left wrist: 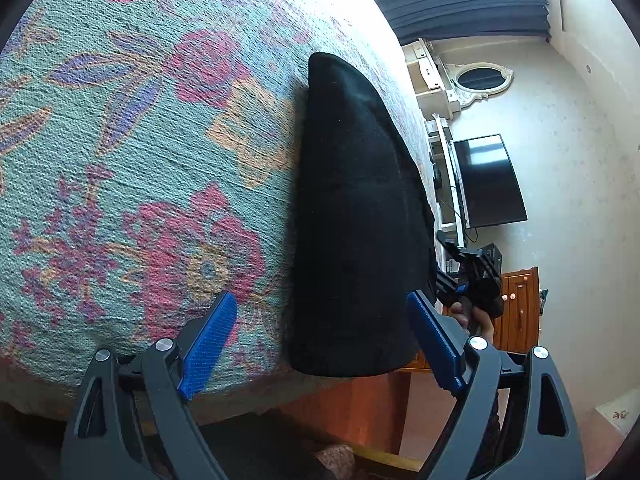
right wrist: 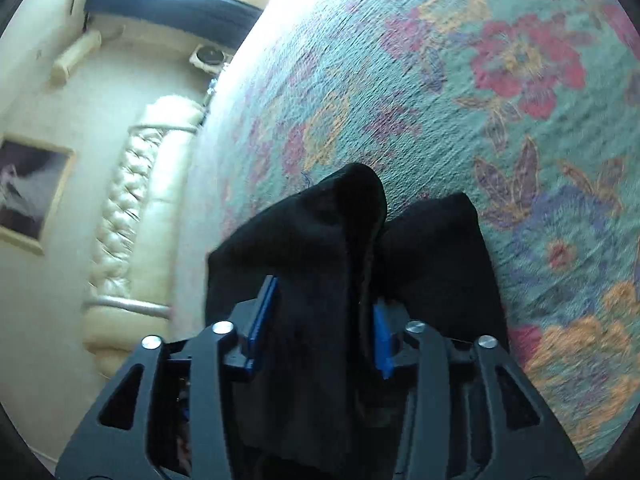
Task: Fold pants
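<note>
The black pants (left wrist: 356, 216) lie folded in a long strip on the floral bedspread (left wrist: 140, 140), near the bed's edge. My left gripper (left wrist: 320, 340) is open and empty, its blue pads either side of the strip's near end without touching it. My right gripper (right wrist: 320, 320) is shut on a bunched fold of the pants (right wrist: 320, 248), lifted a little off the bedspread (right wrist: 480, 100). The right gripper also shows in the left wrist view (left wrist: 472, 284), at the strip's right side, held by a hand.
The bed edge runs just past the pants. Beyond it stand a TV (left wrist: 488, 184), a white dresser with an oval mirror (left wrist: 480, 80) and a wooden cabinet (left wrist: 520, 308). A tufted cream headboard (right wrist: 132, 200) stands left in the right wrist view.
</note>
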`<action>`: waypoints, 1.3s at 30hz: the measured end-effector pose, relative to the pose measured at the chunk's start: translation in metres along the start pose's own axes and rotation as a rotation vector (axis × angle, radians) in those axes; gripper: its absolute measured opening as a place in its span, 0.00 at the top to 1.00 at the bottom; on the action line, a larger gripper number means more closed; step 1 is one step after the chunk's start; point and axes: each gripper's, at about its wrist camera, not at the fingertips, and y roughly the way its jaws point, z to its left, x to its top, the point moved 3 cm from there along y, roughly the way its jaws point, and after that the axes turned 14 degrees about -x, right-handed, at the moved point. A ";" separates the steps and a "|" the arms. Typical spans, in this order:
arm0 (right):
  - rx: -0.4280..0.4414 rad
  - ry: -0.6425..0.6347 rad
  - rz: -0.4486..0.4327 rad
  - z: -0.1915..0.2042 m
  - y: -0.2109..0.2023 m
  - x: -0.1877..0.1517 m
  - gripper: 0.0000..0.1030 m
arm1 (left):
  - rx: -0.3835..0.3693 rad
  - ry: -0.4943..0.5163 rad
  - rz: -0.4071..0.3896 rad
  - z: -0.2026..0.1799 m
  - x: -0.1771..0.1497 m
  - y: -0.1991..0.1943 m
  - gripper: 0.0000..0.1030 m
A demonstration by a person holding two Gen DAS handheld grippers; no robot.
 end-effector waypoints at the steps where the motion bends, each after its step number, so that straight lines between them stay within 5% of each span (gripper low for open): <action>1: 0.028 0.024 0.006 -0.004 -0.006 -0.003 0.30 | -0.003 -0.007 -0.001 0.000 0.000 0.000 0.18; 7: 0.004 -0.058 0.079 -0.009 -0.017 -0.037 0.27 | -0.008 -0.001 -0.014 0.005 0.001 -0.002 0.18; 9: -0.043 -0.105 0.044 0.003 -0.015 -0.041 0.39 | 0.000 0.009 -0.017 0.005 0.000 -0.001 0.17; 11: -0.131 -0.153 0.024 0.007 -0.011 -0.043 0.79 | 0.007 0.012 -0.020 0.004 -0.001 -0.001 0.17; 14: -0.142 -0.196 0.008 0.015 -0.015 -0.045 0.89 | 0.004 -0.007 -0.033 0.001 -0.001 -0.003 0.17; 20: -0.170 -0.269 -0.090 0.024 -0.054 -0.039 0.91 | -0.020 -0.029 -0.034 -0.007 -0.005 -0.002 0.17; 26: -0.239 -0.189 -0.070 -0.026 -0.051 -0.030 0.90 | -0.019 0.015 -0.017 -0.018 -0.004 0.010 0.17; 39: -0.112 -0.042 -0.086 -0.070 -0.081 -0.026 0.90 | 0.003 -0.017 -0.032 -0.011 0.002 0.024 0.17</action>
